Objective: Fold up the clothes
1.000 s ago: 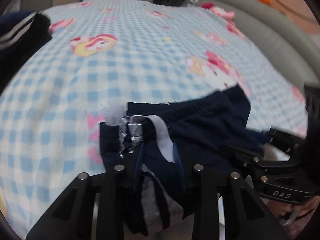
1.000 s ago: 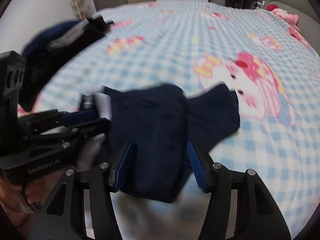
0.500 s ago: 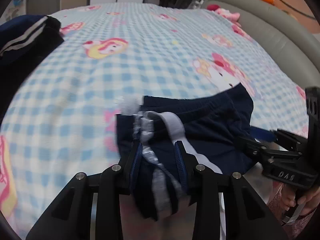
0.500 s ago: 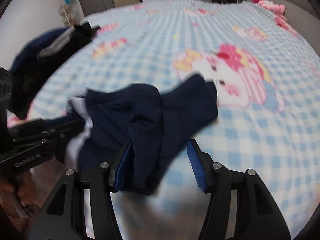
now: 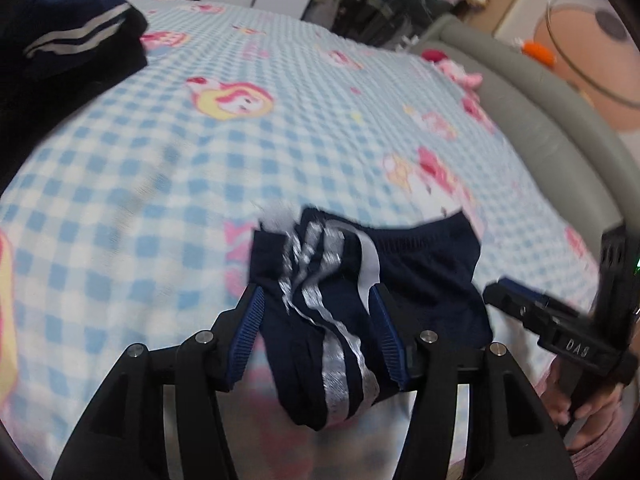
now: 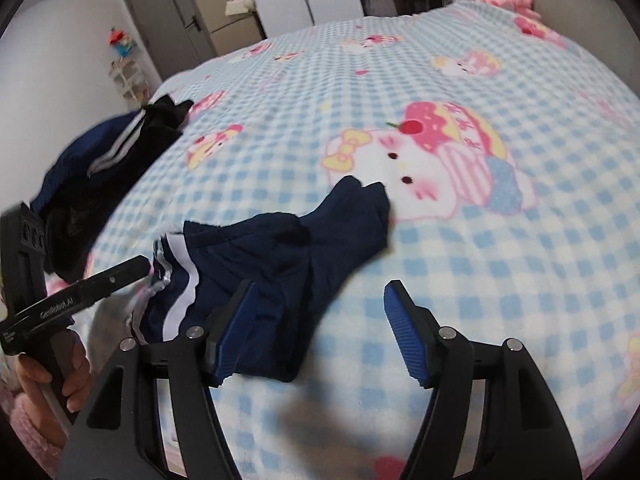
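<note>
My left gripper (image 5: 316,312) has its blue pads (image 5: 249,332) standing either side of the navy shorts (image 5: 420,276), the silver-striped band bunched between them — whether they press the cloth or merely flank it I cannot tell. The shorts lie crumpled on the checked blanket (image 5: 168,152) near its close edge. My left camera alone shows the grey headboard (image 5: 532,92); my right camera alone shows the shorts' far leg reaching the cartoon cat print (image 6: 424,168). My right gripper (image 6: 320,328) is spread wide, the left pad over the cloth, the right over bare blanket — gripping nothing. A dark striped pile (image 6: 100,168) sits well apart.
</note>
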The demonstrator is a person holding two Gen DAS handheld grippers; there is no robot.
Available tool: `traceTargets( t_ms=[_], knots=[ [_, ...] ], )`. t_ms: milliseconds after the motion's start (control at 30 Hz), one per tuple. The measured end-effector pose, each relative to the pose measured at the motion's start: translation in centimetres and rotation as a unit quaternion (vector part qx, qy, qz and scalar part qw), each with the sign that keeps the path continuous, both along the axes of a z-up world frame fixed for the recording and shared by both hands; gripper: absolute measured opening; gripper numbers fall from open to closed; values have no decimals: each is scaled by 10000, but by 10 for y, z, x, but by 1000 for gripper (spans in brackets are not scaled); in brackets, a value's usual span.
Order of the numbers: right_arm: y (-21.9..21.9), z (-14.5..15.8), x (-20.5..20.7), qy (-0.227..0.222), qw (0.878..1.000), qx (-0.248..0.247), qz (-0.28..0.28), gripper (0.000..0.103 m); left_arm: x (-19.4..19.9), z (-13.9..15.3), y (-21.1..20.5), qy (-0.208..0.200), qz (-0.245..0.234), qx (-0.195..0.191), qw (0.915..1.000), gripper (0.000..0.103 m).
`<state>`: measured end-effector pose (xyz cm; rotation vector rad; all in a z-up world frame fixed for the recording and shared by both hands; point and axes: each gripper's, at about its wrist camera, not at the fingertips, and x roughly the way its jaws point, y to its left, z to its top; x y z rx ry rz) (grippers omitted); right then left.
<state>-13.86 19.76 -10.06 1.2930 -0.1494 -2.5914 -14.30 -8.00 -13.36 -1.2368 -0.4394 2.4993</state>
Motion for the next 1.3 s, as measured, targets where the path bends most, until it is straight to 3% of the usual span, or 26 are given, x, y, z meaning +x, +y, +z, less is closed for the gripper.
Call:
traceTargets(
  t_ms=[233, 367, 400, 533, 600, 633, 800, 967, 1100, 1233, 1300],
  knots=[
    [3, -21, -2, -401, 9988, 261, -137, 67, -5, -13, -4, -251, 212, -319, 9990, 56],
    [12, -22, 1, -355, 9988, 262, -188, 67, 3, -7, -24, -122, 491, -303, 9983, 56],
    [14, -20, 2, -312, 9989, 267, -225, 68, 5, -5, -29, -79, 521, -263, 9983, 56],
    [14, -6, 0, -140, 9998, -156, -46, 68, 5, -11, -34, -226, 153, 756, 9968, 57],
    [10, -5, -5, -149, 9998, -134, -47, 69, 5, -13, -22, -184, 3, 507, 9985, 57],
    [8, -6, -6, -161, 9998, -83, -46, 69, 4, -15, -15, -209, -39, 192, 9996, 57],
    [5, -13, -6, -240, 9990, 313, -217, 69, 5, -21, -22, -336, 94, 213, 9992, 57],
    [16, -22, -12, -554, 9966, -616, 46, 70, 4, -23, -28, -259, -117, 1077, 9938, 57],
    [5, -32, -27, -683, 9960, -531, 228, 73, 4, -25, -24, -226, -320, 1470, 9884, 55],
    [-2, -30, -40, -610, 9957, -618, 321, 73, 0, -29, -15, -177, -400, 1421, 9889, 55],
    [-5, -28, -44, -538, 9958, -646, 369, 69, -6, -34, -9, -355, -369, 1209, 9913, 55]
  ],
)
